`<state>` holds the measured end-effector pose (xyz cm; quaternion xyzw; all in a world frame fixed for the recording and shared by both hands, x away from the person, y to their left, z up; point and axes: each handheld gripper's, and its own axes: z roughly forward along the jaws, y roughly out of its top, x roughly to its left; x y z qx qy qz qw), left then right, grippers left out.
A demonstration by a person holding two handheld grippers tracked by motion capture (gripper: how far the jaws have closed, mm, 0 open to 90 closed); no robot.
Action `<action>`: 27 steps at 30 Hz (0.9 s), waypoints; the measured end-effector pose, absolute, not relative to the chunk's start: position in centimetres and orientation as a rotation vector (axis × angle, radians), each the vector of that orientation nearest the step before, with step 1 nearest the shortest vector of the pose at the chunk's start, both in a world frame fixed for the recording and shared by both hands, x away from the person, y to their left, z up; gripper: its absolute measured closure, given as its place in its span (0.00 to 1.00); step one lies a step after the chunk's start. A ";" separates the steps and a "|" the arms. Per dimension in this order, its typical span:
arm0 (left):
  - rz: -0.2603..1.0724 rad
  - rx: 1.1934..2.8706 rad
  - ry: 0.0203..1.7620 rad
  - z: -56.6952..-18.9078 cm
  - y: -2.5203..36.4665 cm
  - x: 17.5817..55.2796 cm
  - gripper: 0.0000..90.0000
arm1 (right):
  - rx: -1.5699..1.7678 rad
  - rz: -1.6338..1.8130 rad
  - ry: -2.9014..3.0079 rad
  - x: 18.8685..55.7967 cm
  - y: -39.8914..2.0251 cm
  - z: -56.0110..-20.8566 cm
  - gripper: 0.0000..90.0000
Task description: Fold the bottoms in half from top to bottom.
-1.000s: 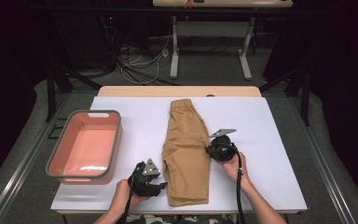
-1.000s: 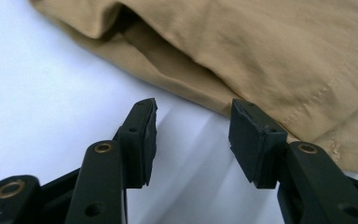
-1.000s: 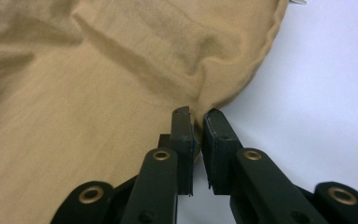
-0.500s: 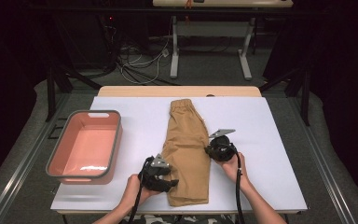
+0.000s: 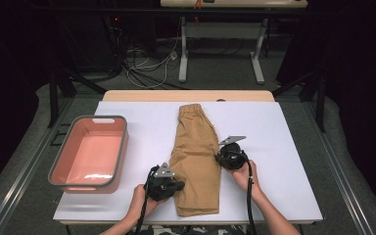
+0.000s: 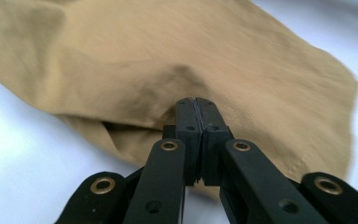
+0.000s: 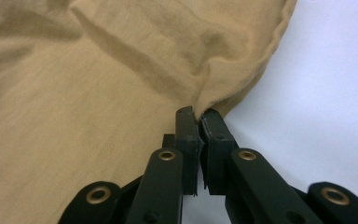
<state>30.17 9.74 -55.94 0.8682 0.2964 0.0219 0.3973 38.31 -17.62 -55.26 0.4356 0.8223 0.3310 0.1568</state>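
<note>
Tan shorts (image 5: 196, 152) lie flat and folded lengthwise on the white table (image 5: 284, 147), waistband at the far end. My left gripper (image 5: 180, 185) is at the lower left edge of the shorts. Its jaws have just been closing and now meet on a pinch of that edge (image 6: 196, 100), where the tan cloth (image 6: 135, 70) puckers at the tips. My right gripper (image 5: 219, 157) sits at the right edge, about halfway up. It is shut on a fold of the hem (image 7: 197, 112), and the cloth (image 7: 98, 121) bunches just above its tips.
A pink bin with a grey rim (image 5: 122, 147) stands on the table's left side. Bare white surface lies between the bin and the shorts, and right of the right hand. Table legs and cables (image 5: 147, 63) are on the floor behind.
My left gripper has shifted a little to the right, onto the shorts' left edge, and its jaws have closed. The right gripper and the shorts stay where they were.
</note>
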 end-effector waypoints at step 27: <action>0.219 2.190 0.799 -54.8 12.2 30.8 0.47 | 1.279 0.982 2.356 38.8 -19.3 -55.3 0.44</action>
